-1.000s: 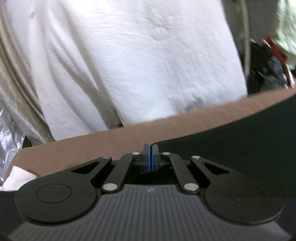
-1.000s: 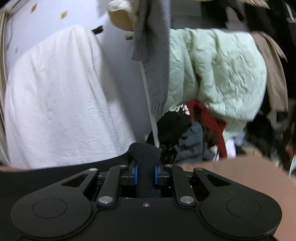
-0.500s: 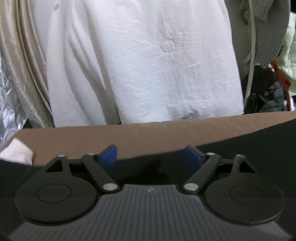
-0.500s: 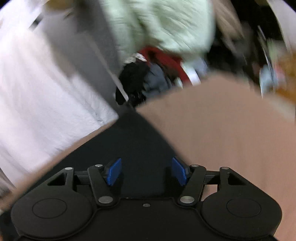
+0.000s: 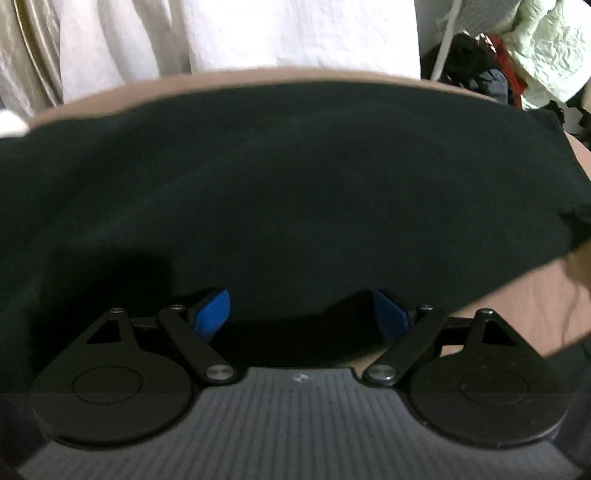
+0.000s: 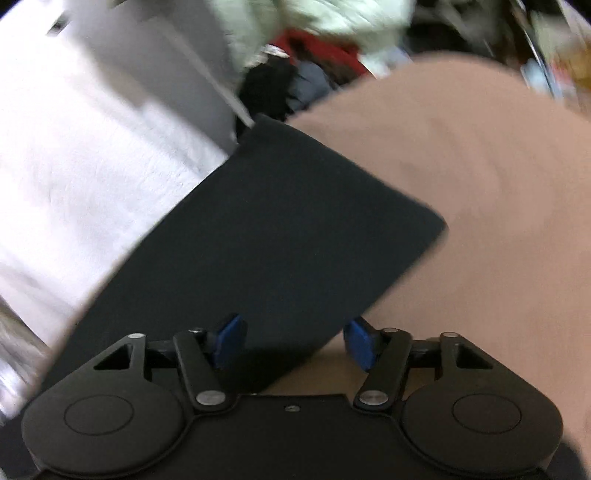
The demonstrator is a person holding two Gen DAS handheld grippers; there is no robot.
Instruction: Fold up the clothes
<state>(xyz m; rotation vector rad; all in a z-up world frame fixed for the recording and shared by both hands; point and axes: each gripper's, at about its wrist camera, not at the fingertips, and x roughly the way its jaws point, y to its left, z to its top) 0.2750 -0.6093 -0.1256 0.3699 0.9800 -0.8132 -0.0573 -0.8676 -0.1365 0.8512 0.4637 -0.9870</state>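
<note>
A black garment [image 5: 280, 184] lies flat on a tan table surface [image 5: 517, 306]. In the left wrist view it fills most of the frame, its far edge near the table's back edge. My left gripper [image 5: 301, 315] is open over its near part, holding nothing. In the right wrist view the black garment [image 6: 288, 236] shows a folded corner at the right. My right gripper [image 6: 291, 341] is open above its near edge, with the right blue pad [image 6: 360, 343] over the bare tan table [image 6: 461, 184]. This view is blurred.
A white quilted cover [image 5: 295, 33] hangs behind the table and also shows in the right wrist view [image 6: 92, 166]. A beige curtain [image 5: 26, 51] is at the far left. A pile of clothes [image 5: 517, 55], pale green, red and dark, sits at the back right.
Both grippers were shut on the black garment one second ago and have opened and let it go. Both have pulled back and tilted down; the garment now lies flat on the table.
</note>
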